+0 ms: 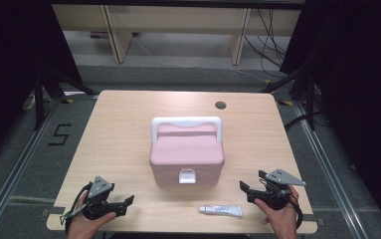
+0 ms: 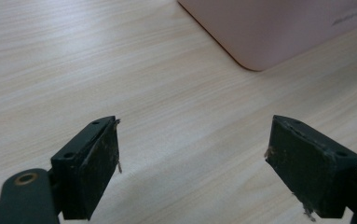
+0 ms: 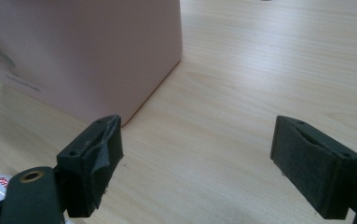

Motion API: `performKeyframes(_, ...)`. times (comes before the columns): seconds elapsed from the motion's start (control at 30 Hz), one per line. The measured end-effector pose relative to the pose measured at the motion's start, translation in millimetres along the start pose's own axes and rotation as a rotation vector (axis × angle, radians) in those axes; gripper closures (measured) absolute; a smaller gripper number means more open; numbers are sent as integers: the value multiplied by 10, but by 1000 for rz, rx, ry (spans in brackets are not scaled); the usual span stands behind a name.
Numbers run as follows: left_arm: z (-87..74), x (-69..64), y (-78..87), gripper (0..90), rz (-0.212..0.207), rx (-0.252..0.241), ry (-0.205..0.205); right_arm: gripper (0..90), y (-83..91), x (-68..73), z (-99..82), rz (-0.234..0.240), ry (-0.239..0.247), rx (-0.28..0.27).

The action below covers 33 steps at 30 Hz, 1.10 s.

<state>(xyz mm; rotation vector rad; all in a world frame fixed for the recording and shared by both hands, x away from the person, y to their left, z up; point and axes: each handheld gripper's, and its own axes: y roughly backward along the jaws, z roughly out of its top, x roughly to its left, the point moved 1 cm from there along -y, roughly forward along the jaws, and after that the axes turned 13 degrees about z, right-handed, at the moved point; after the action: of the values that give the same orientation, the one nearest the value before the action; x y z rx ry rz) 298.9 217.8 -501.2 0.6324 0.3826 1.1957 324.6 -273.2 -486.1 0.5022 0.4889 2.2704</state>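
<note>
Both my claws gape empty, near edge.
Risk: my right gripper (image 1: 252, 190) scrapes the tube (image 1: 221, 210) toward the edge; left gripper (image 1: 123, 205) could nudge the pink box (image 1: 186, 155).

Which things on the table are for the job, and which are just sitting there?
For the job:
- pink box, lid shut
- small white tube in front of it
- left gripper and right gripper, both open and empty

Just there:
- dark round hole in the table
</note>
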Motion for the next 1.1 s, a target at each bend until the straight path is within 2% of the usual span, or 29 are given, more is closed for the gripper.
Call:
performKeyframes(0.1, 43, 7, -1, 160, -11, -1, -12, 186, -3, 4, -4, 5, 1, 14)
performKeyframes(0.17, 67, 9, -19, 159, -34, 2, -19, 190, -6, 7, -3, 11, -2, 10)
performKeyframes(0.33, 141, 51, -23, 159, -50, 0, -24, 199, -15, 5, -6, 18, 0, 15)
performKeyframes(0.37, 164, 47, -27, 158, -55, -17, 3, 200, -20, 4, -6, 17, 0, 10)
performKeyframes(0.43, 226, 64, -7, 158, -57, -17, -10, 202, -14, 2, -4, 10, 11, 8)
performKeyframes(0.47, 257, 74, -3, 158, -63, -24, -26, 203, -26, 18, -8, 34, -18, 12)
performKeyframes(0.5, 287, 59, -7, 158, -65, -41, -13, 203, -27, 18, -8, 34, -15, 9)
performKeyframes(0.53, 326, 73, 5, 158, -71, -26, -37, 204, -26, 19, -7, 35, -17, 10)
performKeyframes(0.6, 386, 50, -4, 158, -76, -53, -21, 207, -19, 24, -4, 36, -23, 12)
performKeyframes(0.63, 413, 54, -8, 158, -79, -57, -30, 209, -19, 24, -4, 38, -26, 11)
performKeyframes(0.67, 442, 73, -3, 159, -75, -46, -58, 210, -21, 21, -6, 35, -24, 13)
performKeyframes(0.73, 495, 66, -21, 159, -88, -63, -55, 210, -15, 6, -3, 16, 1, 5)
performKeyframes(0.83, 575, 51, -27, 159, -106, -74, -66, 213, -20, 22, -5, 36, -26, 6)
performKeyframes(0.87, 602, 57, -22, 159, -115, -71, -88, 214, -21, 23, -4, 38, -26, 8)
performKeyframes(0.9, 627, 41, -28, 159, -124, -81, -81, 214, -22, 18, -5, 31, -15, 8)
performKeyframes(0.93, 655, 58, -10, 159, -123, -64, -119, 215, -23, 15, -5, 27, -10, 9)
performKeyframes(0.97, 684, 58, -7, 159, -128, -68, -124, 215, -26, 10, -5, 29, -3, 6)
performKeyframes(1.0, 714, 39, -9, 158, -139, -78, -101, 215, -28, 7, -7, 26, 0, 11)
performKeyframes(1.1, 817, 60, 14, 158, -144, -79, -129, 216, -40, -6, -9, 15, 20, 0)
